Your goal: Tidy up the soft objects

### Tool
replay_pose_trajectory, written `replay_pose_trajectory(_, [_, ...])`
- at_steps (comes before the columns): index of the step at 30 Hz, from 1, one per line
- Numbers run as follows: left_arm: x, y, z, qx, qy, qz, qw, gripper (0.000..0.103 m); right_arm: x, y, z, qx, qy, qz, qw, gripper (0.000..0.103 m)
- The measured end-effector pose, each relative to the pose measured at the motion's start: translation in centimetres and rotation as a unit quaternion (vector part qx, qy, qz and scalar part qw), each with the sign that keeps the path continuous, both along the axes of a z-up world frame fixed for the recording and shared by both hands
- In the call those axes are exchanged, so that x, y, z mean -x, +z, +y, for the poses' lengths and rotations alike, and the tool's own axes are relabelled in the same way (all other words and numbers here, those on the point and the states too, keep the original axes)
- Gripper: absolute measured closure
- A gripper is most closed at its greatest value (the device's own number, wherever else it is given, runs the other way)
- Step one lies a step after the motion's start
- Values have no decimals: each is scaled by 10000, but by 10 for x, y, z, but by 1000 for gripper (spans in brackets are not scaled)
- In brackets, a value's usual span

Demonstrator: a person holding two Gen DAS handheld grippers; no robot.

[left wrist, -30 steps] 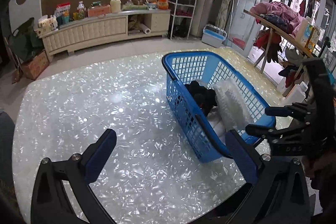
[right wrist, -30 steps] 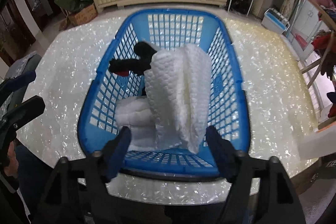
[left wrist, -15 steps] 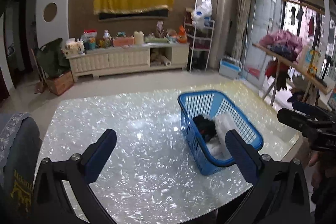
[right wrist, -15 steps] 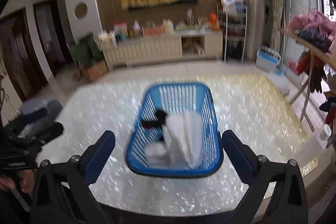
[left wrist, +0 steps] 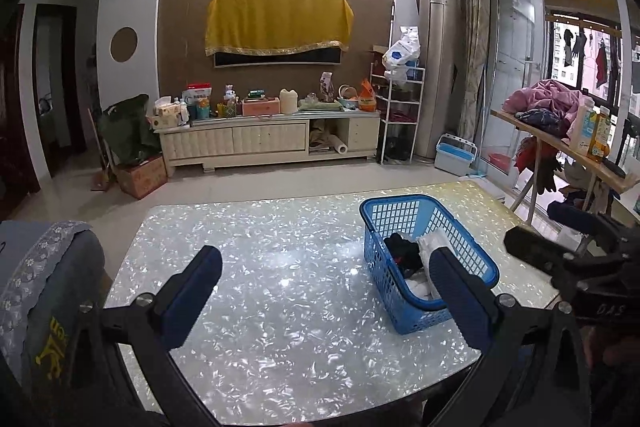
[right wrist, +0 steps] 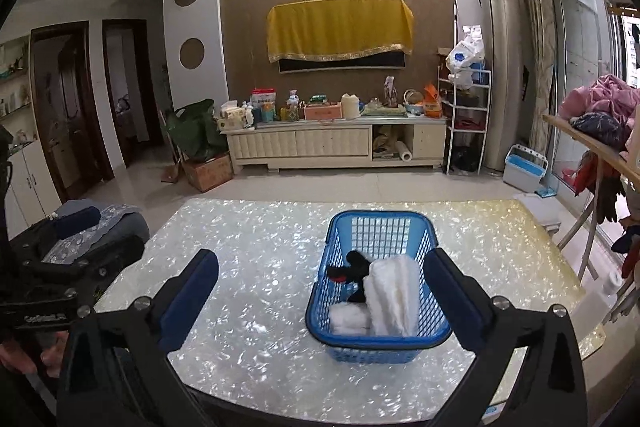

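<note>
A blue plastic basket (right wrist: 377,345) stands on the pearly white table (right wrist: 260,251). In it lie a white quilted cloth (right wrist: 390,297), a small white folded cloth (right wrist: 349,317) and a black soft item (right wrist: 356,269). The basket also shows in the left wrist view (left wrist: 476,255), right of centre. My left gripper (left wrist: 324,291) is open and empty, held back near the table's front edge. My right gripper (right wrist: 320,297) is open and empty, held back in front of the basket.
A grey cushioned chair (left wrist: 44,267) stands at the table's left end. A wooden board with piled clothes (left wrist: 548,107) stands to the right. A long cream cabinet (right wrist: 320,141) with clutter lines the far wall. Tiled floor lies between table and cabinet.
Both grippers have pulled back and up from the basket, so the whole table and room now show. The basket and its contents have stayed put.
</note>
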State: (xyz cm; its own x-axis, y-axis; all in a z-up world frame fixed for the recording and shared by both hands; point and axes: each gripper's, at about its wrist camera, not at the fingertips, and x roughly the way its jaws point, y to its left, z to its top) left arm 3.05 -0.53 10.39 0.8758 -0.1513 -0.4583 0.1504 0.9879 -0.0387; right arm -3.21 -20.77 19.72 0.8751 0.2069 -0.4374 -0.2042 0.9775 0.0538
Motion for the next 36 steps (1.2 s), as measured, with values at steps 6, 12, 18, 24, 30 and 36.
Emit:
replay_pose_trajectory(6, [4,0,5,40,-4,-1,10000,0,1,-2,1,21,84,77,9999,0])
replay_pose_trajectory(12, [6,0,7,111,-21,14,9999,0,2,-2,2,42,150,78,9998,0])
replay_pose_trajectory(18, [8,0,7,100,-16,10,9999,0,3,-3,1,29,183,62,9998,0])
replay_pose_trajectory(24, [11,1,8,101,-4,-12,9999,0,7,-4,1,-6,215,4,9998,0])
replay_pose_trajectory(30, [15,4,11,96,-23,-35,9999,0,10,-4,1,-8,226,-56,9997,0])
replay_pose_trajectory(36, [15,3,10,98,-26,-33,9999,0,13,-5,1,-18,254,-39,9997,0])
